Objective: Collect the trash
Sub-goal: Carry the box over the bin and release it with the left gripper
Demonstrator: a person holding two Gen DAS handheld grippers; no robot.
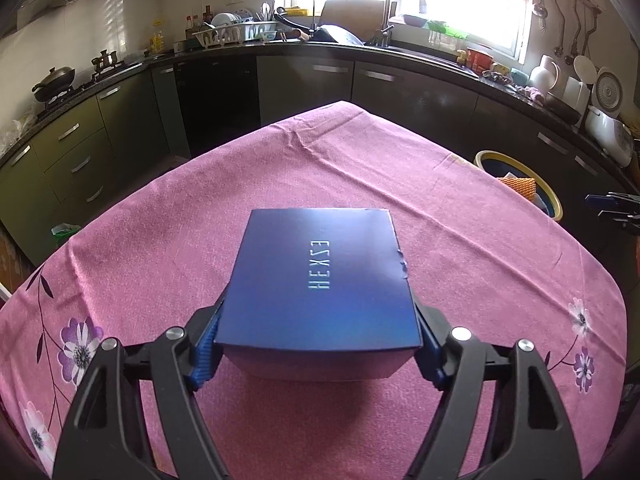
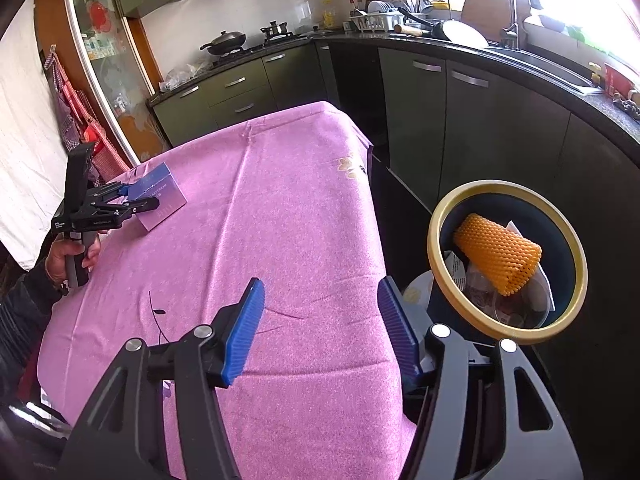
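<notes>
My left gripper (image 1: 318, 344) is shut on a dark blue cardboard box (image 1: 320, 276) with silver lettering and holds it just above the pink tablecloth (image 1: 160, 240). The right wrist view shows the same box (image 2: 160, 196) held in the left gripper (image 2: 136, 200) at the table's left side. My right gripper (image 2: 320, 320) is open and empty, over the table's right edge. A round bin with a yellow rim (image 2: 432, 240) stands on the floor to the right of the table; it holds an orange foam net (image 2: 498, 258), paper and clear plastic. The bin (image 1: 556, 204) also shows in the left wrist view.
The table carries a pink flowered cloth (image 2: 280, 220). Dark kitchen cabinets (image 1: 304, 84) and a counter with a sink (image 2: 556, 68), dish rack (image 1: 236, 34) and wok (image 1: 54, 82) surround it. A narrow floor gap lies between the table and the cabinets.
</notes>
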